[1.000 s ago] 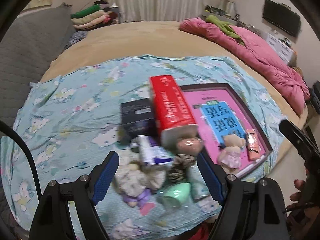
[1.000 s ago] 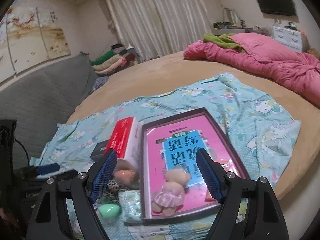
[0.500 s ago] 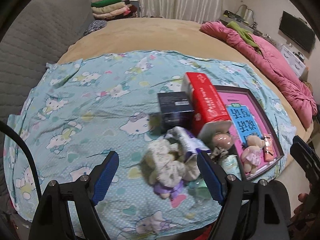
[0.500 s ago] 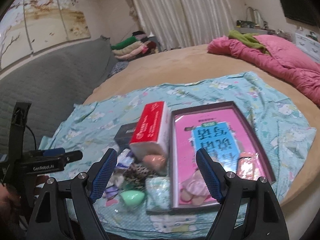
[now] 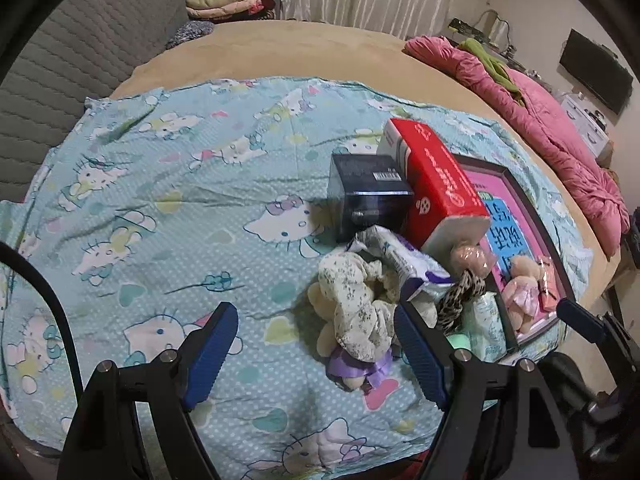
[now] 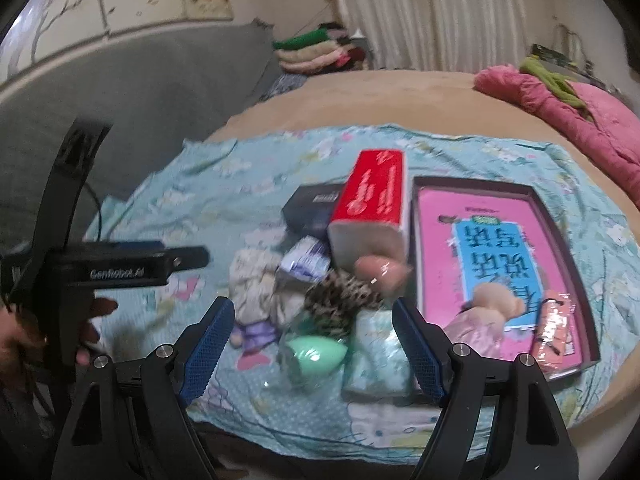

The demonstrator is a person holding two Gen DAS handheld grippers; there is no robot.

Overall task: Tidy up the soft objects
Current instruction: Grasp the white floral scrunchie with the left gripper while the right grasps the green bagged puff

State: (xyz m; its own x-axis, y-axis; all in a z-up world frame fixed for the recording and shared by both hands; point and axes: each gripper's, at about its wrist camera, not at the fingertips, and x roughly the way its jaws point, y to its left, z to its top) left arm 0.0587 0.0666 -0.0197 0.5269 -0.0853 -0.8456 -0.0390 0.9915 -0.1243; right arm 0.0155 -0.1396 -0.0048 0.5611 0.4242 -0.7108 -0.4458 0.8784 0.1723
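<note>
A heap of soft things lies on the blue cat-print sheet [image 5: 168, 200]. A floppy cream plush doll [image 5: 356, 308] with a purple skirt lies nearest my left gripper [image 5: 316, 344], which hangs open just in front of it, nothing between its pads. Beside the doll are a white-purple tissue pack [image 5: 408, 264], a leopard scrunchie [image 6: 340, 300], a mint egg sponge [image 6: 316, 354], a peach sponge [image 6: 380, 270] and a pale green pack [image 6: 380, 352]. My right gripper [image 6: 312, 346] is open above the sponge and scrunchie, holding nothing. A small bear in a pink dress [image 6: 492, 312] lies in the tray [image 6: 560, 216].
A red carton [image 5: 436, 180] and a dark box [image 5: 368, 196] stand behind the heap. The dark-rimmed tray holds a pink book [image 6: 496, 248] and an orange packet [image 6: 554, 332]. A pink quilt [image 5: 552, 120] lies far right, folded clothes [image 5: 224, 0] at the back. A hand [image 6: 24, 344] holds the left gripper's body.
Both grippers came lower and slid left across the sheet. The plush doll now sits between the left pads' line of sight; the right view shifted from the tray to the heap. Jaws stayed open.
</note>
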